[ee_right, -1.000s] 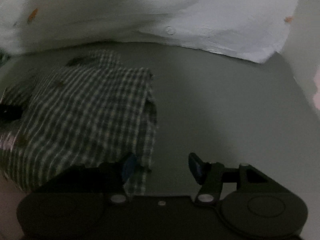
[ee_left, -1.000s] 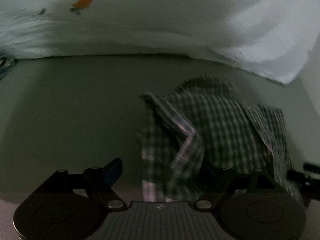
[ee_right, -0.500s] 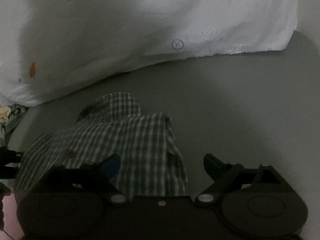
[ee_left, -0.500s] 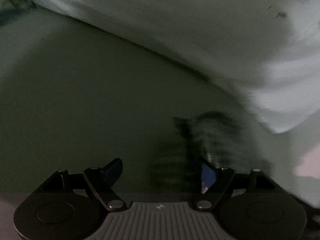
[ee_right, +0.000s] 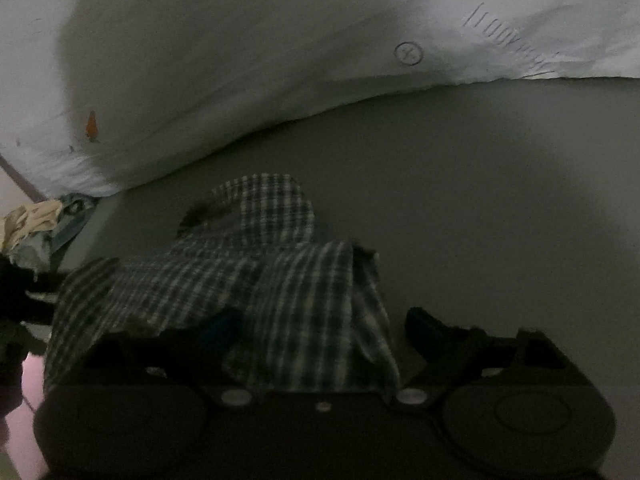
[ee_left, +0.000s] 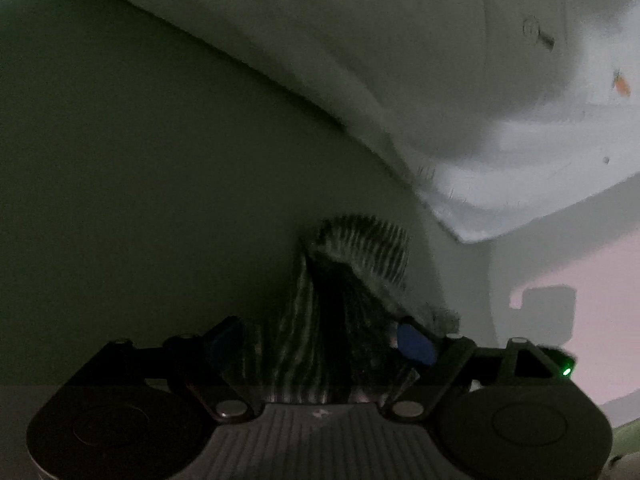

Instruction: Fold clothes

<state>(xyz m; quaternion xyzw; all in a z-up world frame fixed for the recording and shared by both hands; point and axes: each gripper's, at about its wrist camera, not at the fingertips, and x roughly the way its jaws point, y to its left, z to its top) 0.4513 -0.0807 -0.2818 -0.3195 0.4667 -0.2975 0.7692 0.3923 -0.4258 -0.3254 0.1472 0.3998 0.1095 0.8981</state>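
A green-and-white checked shirt (ee_left: 360, 252) lies crumpled on a grey-green sheet (ee_left: 140, 180). In the left wrist view a ridge of it runs down between the fingers of my left gripper (ee_left: 320, 344). Those jaws are opening, and the blue pads (ee_left: 414, 344) stand clear of the cloth. In the right wrist view the shirt (ee_right: 248, 276) spreads left and centre, collar end farthest away. My right gripper (ee_right: 322, 328) straddles the shirt's right edge. Its jaws are closing but still wide, with cloth between them and over the left finger. The light is dim.
A white duvet (ee_right: 240, 40) with small carrot prints rises behind the shirt, seen as the duvet (ee_left: 400, 60) from the left. Loose clothes (ee_right: 28, 224) are piled at the far left. Pinkish floor (ee_left: 600, 280) shows past the sheet's right edge.
The left view has rolled and swung, so the shirt now sits between its fingers. The right gripper's jaws have widened and slid left over the shirt's right edge.
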